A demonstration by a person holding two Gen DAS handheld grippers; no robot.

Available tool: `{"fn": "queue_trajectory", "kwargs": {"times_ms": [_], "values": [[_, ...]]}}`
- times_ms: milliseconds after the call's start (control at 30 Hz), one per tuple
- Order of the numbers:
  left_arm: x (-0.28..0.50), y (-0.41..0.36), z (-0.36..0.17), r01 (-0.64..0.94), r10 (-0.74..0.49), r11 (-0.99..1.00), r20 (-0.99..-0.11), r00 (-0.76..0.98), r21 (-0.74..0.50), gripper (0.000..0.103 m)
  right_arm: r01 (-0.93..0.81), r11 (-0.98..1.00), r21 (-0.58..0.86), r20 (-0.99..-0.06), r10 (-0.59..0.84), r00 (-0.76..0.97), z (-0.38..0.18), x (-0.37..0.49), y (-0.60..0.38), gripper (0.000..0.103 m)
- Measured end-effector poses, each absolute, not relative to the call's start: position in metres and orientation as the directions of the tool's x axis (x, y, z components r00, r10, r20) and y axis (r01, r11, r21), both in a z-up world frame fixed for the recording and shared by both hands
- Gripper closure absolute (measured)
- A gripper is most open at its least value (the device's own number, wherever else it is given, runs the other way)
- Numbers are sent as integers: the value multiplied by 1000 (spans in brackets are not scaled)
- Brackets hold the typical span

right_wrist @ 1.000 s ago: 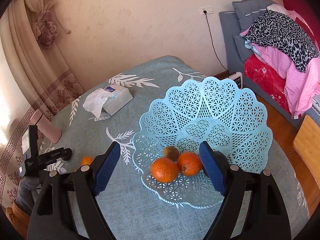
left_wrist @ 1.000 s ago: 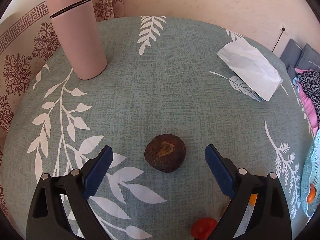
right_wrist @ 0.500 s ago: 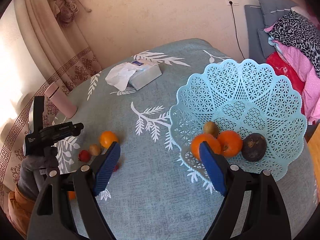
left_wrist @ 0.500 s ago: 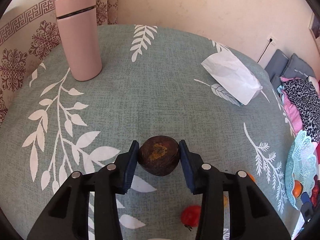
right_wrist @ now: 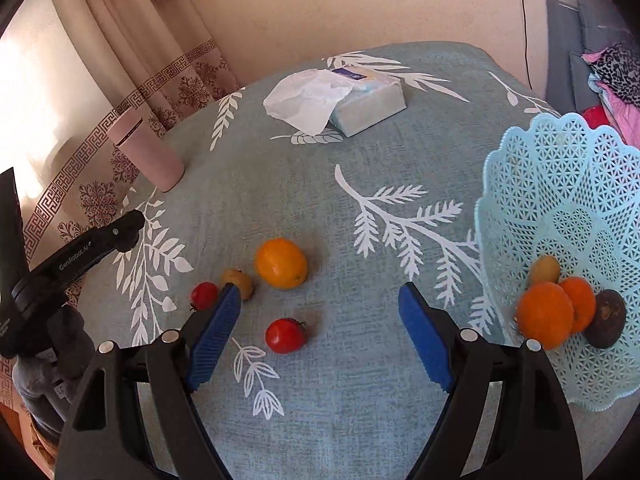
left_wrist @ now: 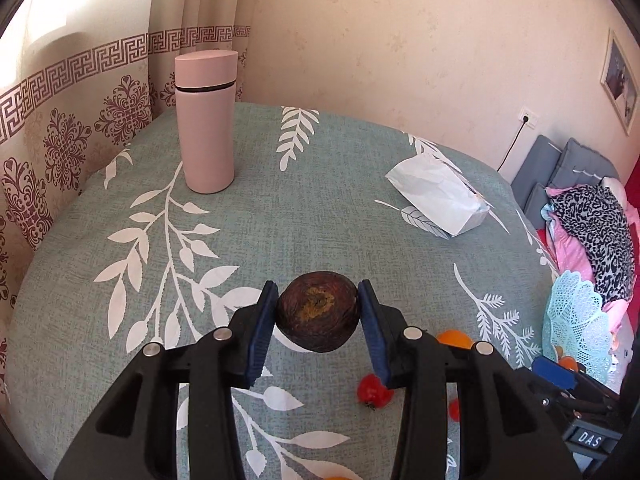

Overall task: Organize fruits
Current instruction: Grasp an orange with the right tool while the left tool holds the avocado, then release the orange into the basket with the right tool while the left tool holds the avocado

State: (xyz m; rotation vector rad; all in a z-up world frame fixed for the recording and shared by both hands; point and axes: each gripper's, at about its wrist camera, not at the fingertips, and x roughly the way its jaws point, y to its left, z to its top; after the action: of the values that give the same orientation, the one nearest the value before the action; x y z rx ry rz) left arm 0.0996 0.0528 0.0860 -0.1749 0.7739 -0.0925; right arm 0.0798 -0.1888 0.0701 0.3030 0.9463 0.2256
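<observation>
My left gripper (left_wrist: 318,304) is shut on a dark brown wrinkled fruit (left_wrist: 318,317) and holds it lifted above the tablecloth. Below it lie a red tomato (left_wrist: 373,389) and an orange (left_wrist: 453,338). My right gripper (right_wrist: 320,300) stands open over the cloth with nothing between its pads. Ahead of it lie an orange (right_wrist: 281,263), a small brownish fruit (right_wrist: 239,281) and two red tomatoes (right_wrist: 285,335) (right_wrist: 203,295). The light-blue lattice basket (right_wrist: 568,184) at the right holds two oranges (right_wrist: 545,314), a small yellowish fruit and a dark fruit (right_wrist: 608,318).
A pink flask (left_wrist: 206,120) stands at the table's far left, by the patterned curtain. A tissue box (right_wrist: 360,98) with a tissue pulled out lies at the back. The left gripper's body (right_wrist: 72,256) shows at the left of the right wrist view. A bed with clothes (left_wrist: 592,216) lies to the right.
My left gripper has closed on the dark fruit and lifted it off the cloth. My right gripper has swung left, away from the basket, to above the loose fruits.
</observation>
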Motion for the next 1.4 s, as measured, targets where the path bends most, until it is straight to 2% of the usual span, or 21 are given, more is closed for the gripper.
{"fn": "queue_trajectory", "kwargs": {"times_ms": [133, 333, 367, 433, 467, 500, 767, 1000, 1400], "values": [[99, 59, 80, 4, -131, 983, -692, 710, -182, 62, -36, 929, 368, -786, 331, 522, 60, 109, -171, 21], [99, 67, 79, -13, -125, 981, -690, 713, -191, 61, 1, 949, 315, -838, 277, 470, 40, 140, -151, 29], [99, 67, 79, -13, -124, 982, -689, 714, -190, 61, 0, 952, 305, -846, 271, 459, 37, 142, -148, 34], [98, 66, 80, -12, -119, 983, -685, 719, -184, 61, -5, 965, 262, -855, 234, 463, 34, 142, -142, 37], [97, 65, 81, -12, -115, 984, -683, 721, -179, 61, -8, 971, 240, -857, 216, 467, 35, 141, -141, 51], [96, 65, 81, -12, -112, 985, -681, 723, -175, 61, -15, 970, 244, -858, 223, 462, 37, 139, -141, 60], [92, 60, 82, -11, -91, 989, -672, 735, -146, 61, -14, 974, 225, -803, 193, 563, 79, 117, -164, 60], [84, 42, 83, 24, -83, 995, -657, 749, -98, 61, 70, 983, 171, -755, 85, 650, 113, 93, -218, 60], [65, 9, 87, 118, -125, 992, -630, 766, -53, 61, 292, 946, 139, -784, -75, 616, 94, 63, -319, 60]]}}
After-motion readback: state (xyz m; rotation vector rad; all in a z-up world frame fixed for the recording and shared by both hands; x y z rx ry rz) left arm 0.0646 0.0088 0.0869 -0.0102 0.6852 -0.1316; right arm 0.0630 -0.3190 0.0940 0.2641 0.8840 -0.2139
